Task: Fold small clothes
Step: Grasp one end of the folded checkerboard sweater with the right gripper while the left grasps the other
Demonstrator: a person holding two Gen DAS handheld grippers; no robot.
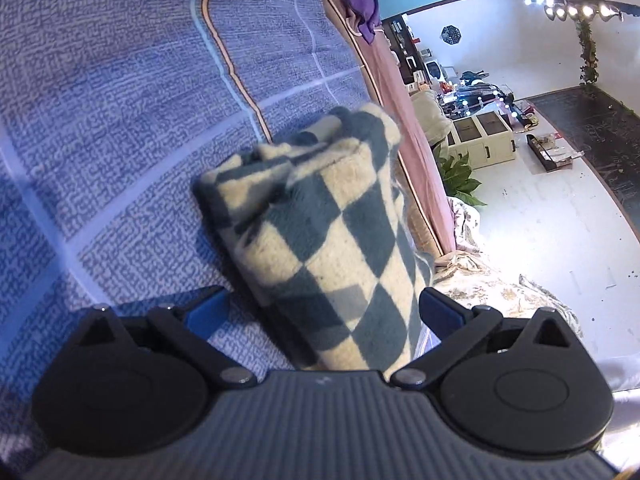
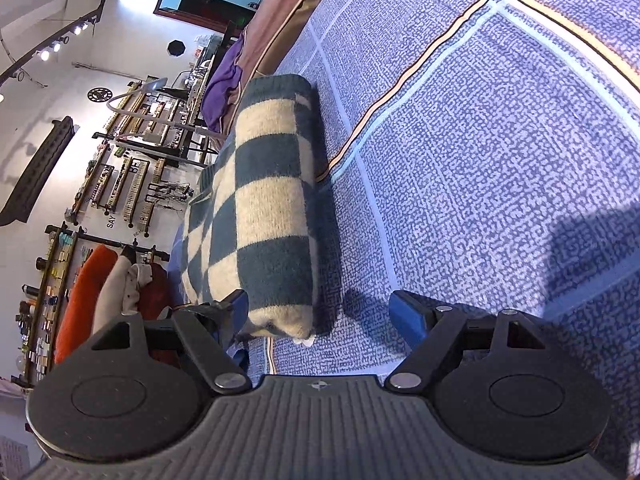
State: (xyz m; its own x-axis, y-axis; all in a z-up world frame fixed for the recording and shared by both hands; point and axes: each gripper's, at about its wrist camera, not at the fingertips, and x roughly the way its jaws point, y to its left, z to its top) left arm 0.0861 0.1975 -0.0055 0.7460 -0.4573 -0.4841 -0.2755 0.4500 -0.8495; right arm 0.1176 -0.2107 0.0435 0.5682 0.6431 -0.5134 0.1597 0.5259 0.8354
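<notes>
Blue woven bedcover (image 1: pixel 120 128), crossed by pale and orange stripes, is being shown as the work surface, with a cluttered room seen beyond its edge at the right of the left wrist view and the left of the right wrist view. Item: one checked garment (image 1: pixel 320 216), teal and cream, fleecy, lying folded into a thick bundle near the edge of the bedcover; in the right wrist view the same checked garment (image 2: pixel 268 200) is running up the centre-left of the frame. Item: left gripper (image 1: pixel 324 312), jaws spread wide, the bundle's near end lying between the blue pads without being pressed. Item: right gripper (image 2: pixel 320 316), jaws likewise released, the bundle's end sitting against the inner side of the left-hand pad, nothing clamped. Item: purple cloth (image 1: pixel 362 4), lying further along at the top of the frame. The fold is being judged nearly complete; for a clean finish, loose layers at the far end are best being tucked and pressed flat, with both ends being squared evenly.
</notes>
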